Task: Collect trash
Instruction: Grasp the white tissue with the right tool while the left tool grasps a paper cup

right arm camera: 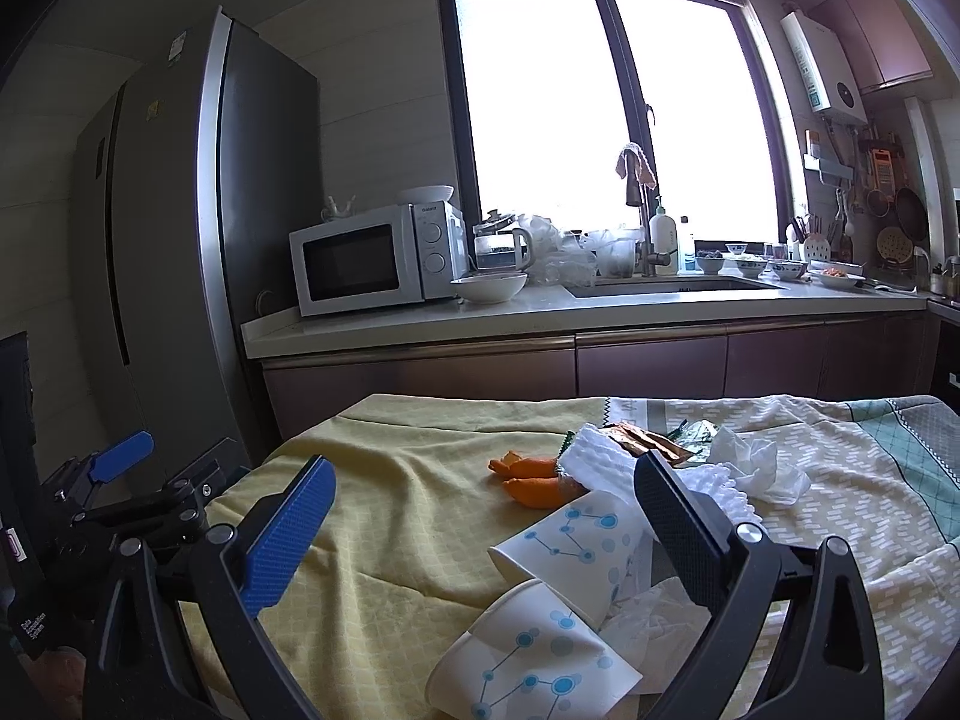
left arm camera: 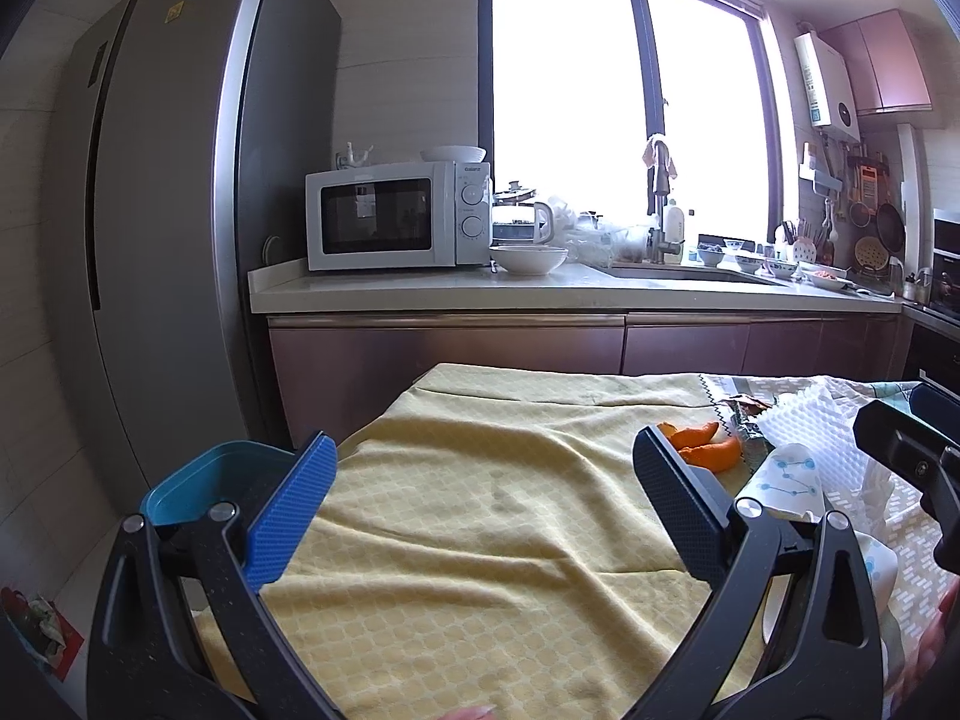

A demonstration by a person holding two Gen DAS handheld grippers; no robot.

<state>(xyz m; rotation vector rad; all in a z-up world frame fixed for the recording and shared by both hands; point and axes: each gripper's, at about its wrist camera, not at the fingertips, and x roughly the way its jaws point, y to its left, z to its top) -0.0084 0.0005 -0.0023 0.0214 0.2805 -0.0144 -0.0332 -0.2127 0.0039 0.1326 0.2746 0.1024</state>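
Note:
Trash lies on a cloth-covered table: orange peels (right arm camera: 536, 489) (left arm camera: 711, 447), two flattened paper cups with blue dots (right arm camera: 579, 540) (right arm camera: 534, 654), a white foam net (right arm camera: 600, 456) (left arm camera: 810, 417), crumpled tissue (right arm camera: 759, 468) and a brown wrapper (right arm camera: 651, 441). My right gripper (right arm camera: 486, 534) is open just above the nearer cups, and its right finger (right arm camera: 684, 525) covers part of the pile. My left gripper (left arm camera: 486, 510) is open over bare yellow cloth, left of the trash. A teal bin (left arm camera: 204, 480) stands beyond the table's left edge, behind the left finger.
A yellow cloth (left arm camera: 480, 540) covers the table's left half and a patterned cloth (right arm camera: 840, 480) the right. Behind are a counter with a microwave (left arm camera: 396, 216), a bowl (left arm camera: 528, 257) and a sink, and a tall fridge (left arm camera: 168, 210) at the left.

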